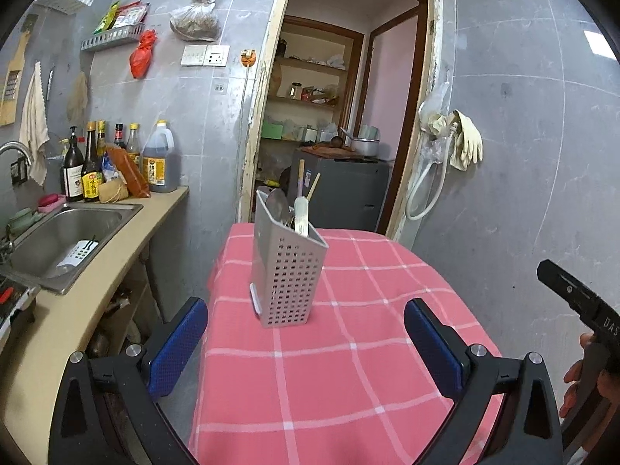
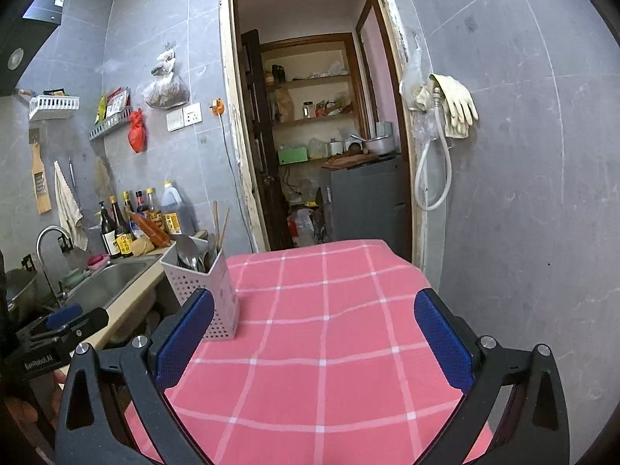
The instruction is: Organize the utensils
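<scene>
A grey perforated utensil holder (image 1: pixel 286 275) stands upright on the table with the pink checked cloth (image 1: pixel 348 348). It holds a metal spoon (image 1: pixel 278 203), a white utensil (image 1: pixel 300 215) and chopsticks (image 1: pixel 313 186). My left gripper (image 1: pixel 306 352) is open and empty, a short way in front of the holder. In the right wrist view the holder (image 2: pixel 209 290) stands at the table's left edge, just beyond my right gripper's left finger (image 2: pixel 186 337). My right gripper (image 2: pixel 314 345) is open and empty over the cloth (image 2: pixel 329 329).
A counter with a steel sink (image 1: pixel 66 240) and several bottles (image 1: pixel 93 166) runs along the left. An open doorway (image 1: pixel 341 116) with shelves and a grey cabinet lies behind the table. A tiled wall with hanging gloves (image 1: pixel 465 141) is on the right.
</scene>
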Motion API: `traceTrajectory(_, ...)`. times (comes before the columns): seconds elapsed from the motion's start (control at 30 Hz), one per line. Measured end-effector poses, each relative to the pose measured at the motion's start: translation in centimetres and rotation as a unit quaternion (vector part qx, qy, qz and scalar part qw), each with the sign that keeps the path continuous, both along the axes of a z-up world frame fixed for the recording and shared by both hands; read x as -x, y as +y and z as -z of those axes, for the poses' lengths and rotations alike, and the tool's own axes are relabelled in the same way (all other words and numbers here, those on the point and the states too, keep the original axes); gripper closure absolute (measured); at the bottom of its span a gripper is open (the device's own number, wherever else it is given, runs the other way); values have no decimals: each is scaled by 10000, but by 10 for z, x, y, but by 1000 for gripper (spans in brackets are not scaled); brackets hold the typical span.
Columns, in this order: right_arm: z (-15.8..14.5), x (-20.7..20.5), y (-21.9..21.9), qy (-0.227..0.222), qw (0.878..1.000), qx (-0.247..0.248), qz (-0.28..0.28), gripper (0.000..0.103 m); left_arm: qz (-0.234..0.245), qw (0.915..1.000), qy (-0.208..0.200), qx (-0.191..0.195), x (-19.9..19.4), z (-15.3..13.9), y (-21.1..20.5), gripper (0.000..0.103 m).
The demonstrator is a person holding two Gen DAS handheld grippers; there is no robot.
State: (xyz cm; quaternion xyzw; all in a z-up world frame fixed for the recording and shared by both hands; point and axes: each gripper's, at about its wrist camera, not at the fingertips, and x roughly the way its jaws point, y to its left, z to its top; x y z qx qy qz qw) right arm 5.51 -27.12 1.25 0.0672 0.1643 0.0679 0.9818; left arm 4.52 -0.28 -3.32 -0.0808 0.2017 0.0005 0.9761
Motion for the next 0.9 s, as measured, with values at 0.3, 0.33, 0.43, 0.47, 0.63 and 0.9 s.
traceTrajectory(0.3,12,-1,1,56,9999,47,-82,1,-69,10000,23,-2,0,1,2,1)
traceTrajectory(0.33,13,-2,1,55,9999,39,-84,1,-63,10000,23,4,0,2,2,1)
traceTrajectory(0.43,13,-4,1,61,9999,44,-119,1,-54,10000,37,-25,0,1,1,1)
traceTrajectory(0.47,13,-5,2,74,9999,36,-133,1,-55,10000,37,-33,0,1,1,1)
traceTrajectory(0.63,14,-9,3,98,9998,38,-157,1,-71,10000,40,-29,-1,2,1,1)
traceTrajectory(0.9,14,-9,4,96,9998,30,-149,1,-73,10000,51,-33,-2,2,1,1)
